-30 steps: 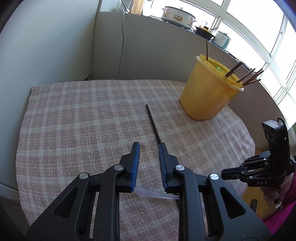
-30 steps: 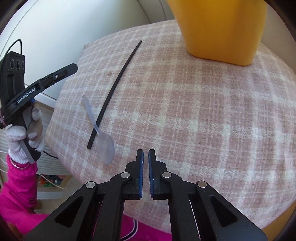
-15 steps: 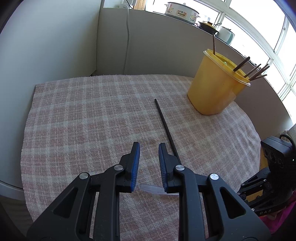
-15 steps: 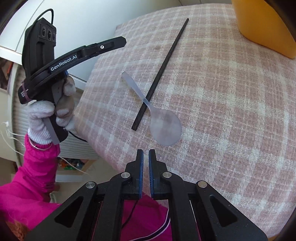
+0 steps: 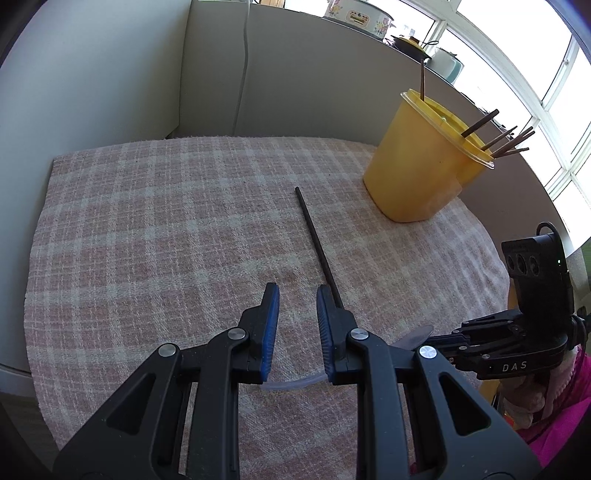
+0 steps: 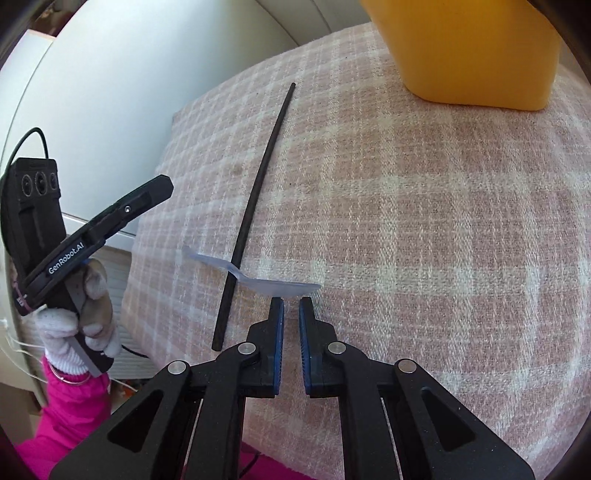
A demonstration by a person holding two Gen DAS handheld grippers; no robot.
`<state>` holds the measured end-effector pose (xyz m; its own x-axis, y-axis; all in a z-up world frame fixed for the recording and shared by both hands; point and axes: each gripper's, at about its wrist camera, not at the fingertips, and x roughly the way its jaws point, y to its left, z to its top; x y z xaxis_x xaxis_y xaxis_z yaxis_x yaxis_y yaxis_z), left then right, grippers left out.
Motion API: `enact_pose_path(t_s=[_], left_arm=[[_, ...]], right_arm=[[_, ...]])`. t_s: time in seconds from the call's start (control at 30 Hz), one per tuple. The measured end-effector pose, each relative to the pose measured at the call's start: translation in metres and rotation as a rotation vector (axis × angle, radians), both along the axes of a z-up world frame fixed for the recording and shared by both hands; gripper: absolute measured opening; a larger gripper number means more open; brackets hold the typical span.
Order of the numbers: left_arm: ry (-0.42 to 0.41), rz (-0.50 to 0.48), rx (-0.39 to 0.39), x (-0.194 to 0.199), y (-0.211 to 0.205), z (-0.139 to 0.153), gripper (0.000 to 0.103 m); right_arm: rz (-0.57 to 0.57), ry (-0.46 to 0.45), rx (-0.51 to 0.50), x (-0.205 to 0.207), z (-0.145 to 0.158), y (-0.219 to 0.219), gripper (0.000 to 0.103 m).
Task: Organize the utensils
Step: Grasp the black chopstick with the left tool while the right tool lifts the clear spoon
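Observation:
A clear plastic spoon [image 6: 258,282] lies on the checked cloth, its handle crossing over a black chopstick [image 6: 258,184]. My right gripper [image 6: 291,306] is slightly open, its tips just short of the spoon's bowl. My left gripper [image 5: 297,295] is open and empty above the cloth; the spoon's handle [image 5: 291,384] shows between its fingers, and the chopstick [image 5: 317,243] runs past its right finger. A yellow container [image 5: 421,166] with several brown chopsticks stands at the far right; its base shows in the right wrist view [image 6: 472,55].
The checked cloth [image 5: 147,229] covers a rounded table against a grey wall [image 5: 92,74]. A white cable [image 5: 242,66] hangs down the wall. Pots stand on the window ledge [image 5: 358,18]. The table edge drops off at the near side [image 6: 155,332].
My right gripper has come forward and lower to the spoon's bowl and its jaws have parted a little. The left gripper has drawn back slightly.

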<state>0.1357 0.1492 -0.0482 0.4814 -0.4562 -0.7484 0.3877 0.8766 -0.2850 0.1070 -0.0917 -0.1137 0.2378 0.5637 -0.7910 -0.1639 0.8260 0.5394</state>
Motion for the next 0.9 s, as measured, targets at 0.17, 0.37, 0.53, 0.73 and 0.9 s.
enact_pose_path(t_s=[0.17, 0.37, 0.53, 0.73, 0.9], left_arm=[[0.021, -0.041, 0.011, 0.01, -0.017, -0.002, 0.019], [0.061, -0.087, 0.051, 0.023, -0.04, -0.011, 0.019], [0.111, -0.101, 0.065, 0.037, -0.058, -0.021, 0.019], [0.153, -0.068, 0.118, 0.059, -0.072, -0.034, 0.02], [0.146, -0.064, 0.125, 0.074, -0.082, -0.039, 0.019]], right_arm=[[-0.021, -0.011, 0.04, -0.013, 0.005, 0.004, 0.04], [-0.096, 0.015, 0.054, -0.012, 0.0, 0.008, 0.038], [-0.098, 0.011, 0.023, -0.005, -0.003, 0.014, 0.009], [-0.074, -0.067, -0.006, -0.013, 0.006, 0.02, 0.007], [-0.076, -0.175, -0.052, -0.026, 0.038, 0.018, 0.003]])
